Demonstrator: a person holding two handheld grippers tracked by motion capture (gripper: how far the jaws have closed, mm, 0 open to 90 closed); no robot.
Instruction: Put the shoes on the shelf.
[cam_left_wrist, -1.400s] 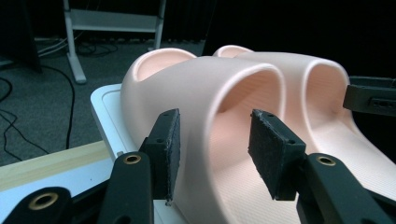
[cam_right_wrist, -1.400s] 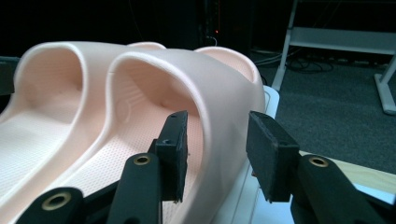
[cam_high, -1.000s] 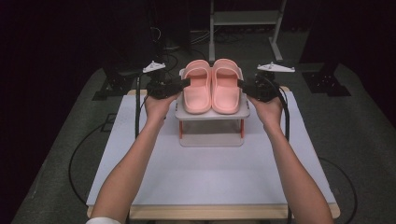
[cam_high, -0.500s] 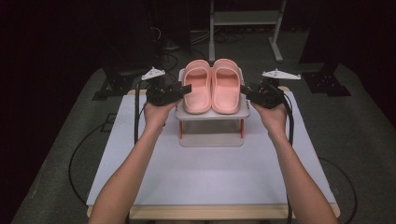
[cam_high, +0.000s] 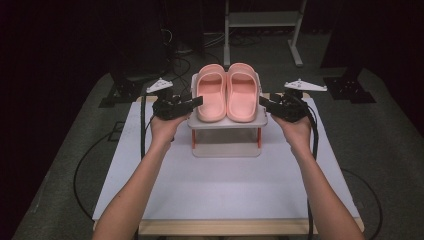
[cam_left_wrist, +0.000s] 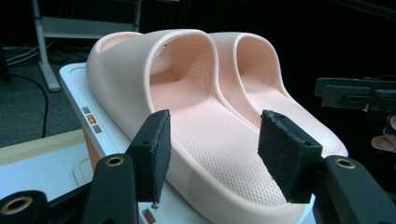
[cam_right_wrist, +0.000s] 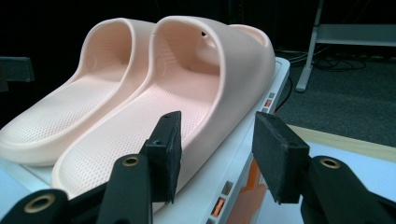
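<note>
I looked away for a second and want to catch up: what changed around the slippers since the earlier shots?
Both hands drew back slightly toward the person: the left gripper and right gripper now sit at the near corners of the rack, jaws open, holding nothing. The two pink slippers stayed side by side on the rack's top shelf.

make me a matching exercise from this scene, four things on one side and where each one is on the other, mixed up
Things:
1. left slipper
2. right slipper
3. left gripper
4. rack

Places:
A. on the white table, under both slippers
B. off the rack's left edge, jaws open
C. on the rack's top shelf, nearer the right gripper
D. on the rack's top shelf, nearer the left gripper

Pairs: 1-D, 2-C, 3-B, 4-A
</note>
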